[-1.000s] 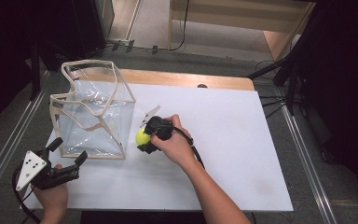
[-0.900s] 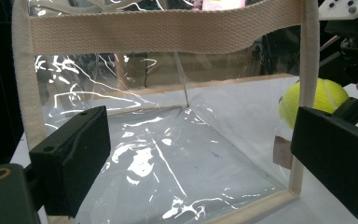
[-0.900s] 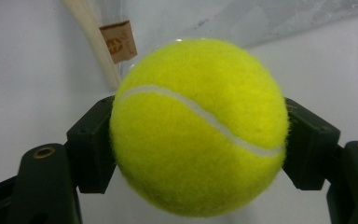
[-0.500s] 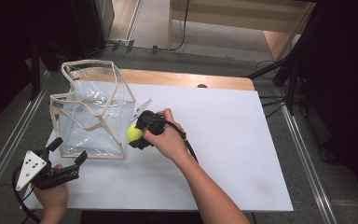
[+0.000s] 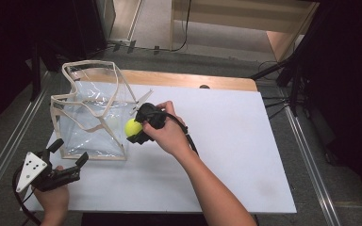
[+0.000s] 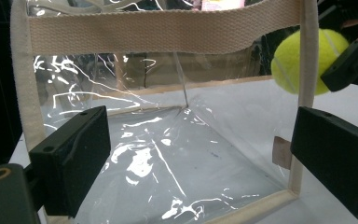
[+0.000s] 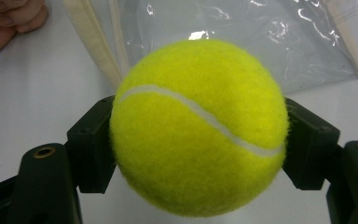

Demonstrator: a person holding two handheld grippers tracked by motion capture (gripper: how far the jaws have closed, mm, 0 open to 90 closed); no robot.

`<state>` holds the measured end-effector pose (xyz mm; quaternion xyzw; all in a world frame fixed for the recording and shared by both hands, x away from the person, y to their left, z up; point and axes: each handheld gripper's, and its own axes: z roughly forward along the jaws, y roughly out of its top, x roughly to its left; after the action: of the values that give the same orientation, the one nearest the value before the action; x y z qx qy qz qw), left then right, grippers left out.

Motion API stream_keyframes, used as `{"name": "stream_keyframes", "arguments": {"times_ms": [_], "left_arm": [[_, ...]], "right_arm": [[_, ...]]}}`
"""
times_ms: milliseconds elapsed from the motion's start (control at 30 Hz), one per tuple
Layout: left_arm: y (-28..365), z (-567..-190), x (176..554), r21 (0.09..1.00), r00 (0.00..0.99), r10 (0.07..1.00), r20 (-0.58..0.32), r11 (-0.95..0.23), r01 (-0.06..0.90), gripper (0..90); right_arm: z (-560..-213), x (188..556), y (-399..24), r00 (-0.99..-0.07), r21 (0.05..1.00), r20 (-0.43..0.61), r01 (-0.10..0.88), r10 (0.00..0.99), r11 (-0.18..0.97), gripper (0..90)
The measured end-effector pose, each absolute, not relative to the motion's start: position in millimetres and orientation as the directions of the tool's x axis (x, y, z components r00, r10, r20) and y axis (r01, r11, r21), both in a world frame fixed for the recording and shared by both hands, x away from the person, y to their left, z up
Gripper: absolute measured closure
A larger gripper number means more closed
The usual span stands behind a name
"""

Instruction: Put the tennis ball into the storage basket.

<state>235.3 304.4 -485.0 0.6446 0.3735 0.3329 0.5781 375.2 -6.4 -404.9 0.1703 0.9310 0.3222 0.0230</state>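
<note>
While right claw (image 5: 136,132) grips tennis ball (image 5: 133,126), clear bag (image 5: 92,120) adjoins.

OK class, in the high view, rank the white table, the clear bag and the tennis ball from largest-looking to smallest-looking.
1. White table, largest by far.
2. Clear bag, mid-sized.
3. Tennis ball, smallest, clamped in the right gripper beside the bag.

- The high view looks forward and down over the white surface (image 5: 226,141).
- The left gripper (image 6: 200,154) view faces the clear bag (image 6: 168,140) close ahead of its jaws.
- The right gripper (image 7: 198,140) view sits tight behind the tennis ball (image 7: 198,126), which all views share.
</note>
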Motion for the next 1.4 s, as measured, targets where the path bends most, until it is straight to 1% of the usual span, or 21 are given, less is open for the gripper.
{"name": "stream_keyframes", "arguments": {"times_ms": [467, 900, 1400], "left_arm": [[304, -485, 235, 0.994, 0.501, 0.866, -0.004, -0.051, 0.096, 5.3], [304, -485, 236, 0.994, 0.502, 0.865, -0.008, -0.047, 0.097, 5.4], [305, -485, 236, 0.995, 0.502, 0.865, -0.011, -0.042, 0.093, 5.3]], "right_arm": [[-366, 382, -5, -0.948, 0.616, 0.044, 0.273, 0.314, 0.739, 23.2], [-341, 387, -1, -0.954, 0.629, 0.040, 0.254, 0.296, 0.735, 23.2], [-320, 393, 7, -0.961, 0.635, 0.035, 0.234, 0.275, 0.736, 23.2]]}}
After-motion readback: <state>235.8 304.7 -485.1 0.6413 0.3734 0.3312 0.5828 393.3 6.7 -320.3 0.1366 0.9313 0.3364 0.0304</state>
